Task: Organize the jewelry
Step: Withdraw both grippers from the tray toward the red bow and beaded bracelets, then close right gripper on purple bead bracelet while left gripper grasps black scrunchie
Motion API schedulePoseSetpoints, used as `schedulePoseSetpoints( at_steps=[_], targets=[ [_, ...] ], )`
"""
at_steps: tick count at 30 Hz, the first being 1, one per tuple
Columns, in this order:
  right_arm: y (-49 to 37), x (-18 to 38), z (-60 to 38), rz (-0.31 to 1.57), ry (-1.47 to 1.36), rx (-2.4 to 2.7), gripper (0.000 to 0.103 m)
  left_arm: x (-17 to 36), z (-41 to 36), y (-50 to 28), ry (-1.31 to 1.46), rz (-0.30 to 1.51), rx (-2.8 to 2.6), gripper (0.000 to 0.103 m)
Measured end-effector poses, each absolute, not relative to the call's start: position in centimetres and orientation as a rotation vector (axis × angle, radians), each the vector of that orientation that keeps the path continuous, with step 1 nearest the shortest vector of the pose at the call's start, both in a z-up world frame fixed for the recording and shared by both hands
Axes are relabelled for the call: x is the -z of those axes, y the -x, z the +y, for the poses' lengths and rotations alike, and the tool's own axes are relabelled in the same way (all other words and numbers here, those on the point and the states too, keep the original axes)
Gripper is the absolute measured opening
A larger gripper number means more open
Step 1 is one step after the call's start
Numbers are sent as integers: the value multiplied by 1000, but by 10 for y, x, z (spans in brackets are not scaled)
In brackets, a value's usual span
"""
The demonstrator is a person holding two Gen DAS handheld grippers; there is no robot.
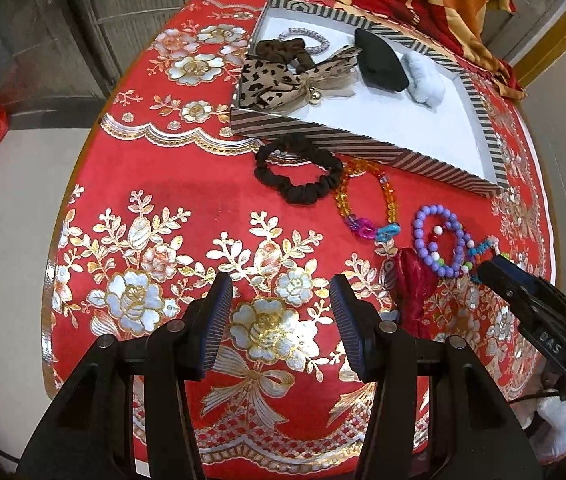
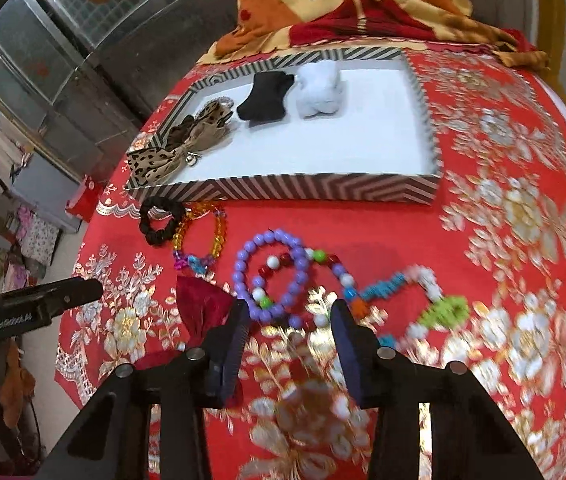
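A red tablecloth (image 1: 187, 216) with gold flowers is covering the table. The left claw (image 1: 281, 320) is hovering wide open over bare cloth, holding nothing. The right claw (image 2: 289, 336) is also gaping wide, empty, with the purple bracelet (image 2: 271, 276) lying just ahead between its fingertips. Beyond both claws, the striped tray (image 2: 283, 192) is sitting with hair ties inside.

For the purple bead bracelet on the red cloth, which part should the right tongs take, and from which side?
Probably the near arc of the purple bead bracelet, coming from above. It lies flat and looped on the tablecloth, so one pad can go inside the loop, one outside. The right tongs hang open just before it.
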State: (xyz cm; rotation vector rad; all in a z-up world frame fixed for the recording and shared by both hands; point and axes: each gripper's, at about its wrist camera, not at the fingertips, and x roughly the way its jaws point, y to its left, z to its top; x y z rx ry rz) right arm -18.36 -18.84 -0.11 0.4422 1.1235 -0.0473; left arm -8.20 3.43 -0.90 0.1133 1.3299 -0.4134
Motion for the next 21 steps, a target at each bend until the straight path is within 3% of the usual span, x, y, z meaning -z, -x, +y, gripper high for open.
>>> schedulePoseSetpoints(
  at_steps=[14, 21],
  targets=[
    [156, 32, -195, 1171, -459, 38, 30, 13, 38, 51, -50, 1339, 333, 50],
    [151, 39, -198, 1179, -460, 29, 12, 23, 31, 37, -44, 1350, 311, 50]
  ],
)
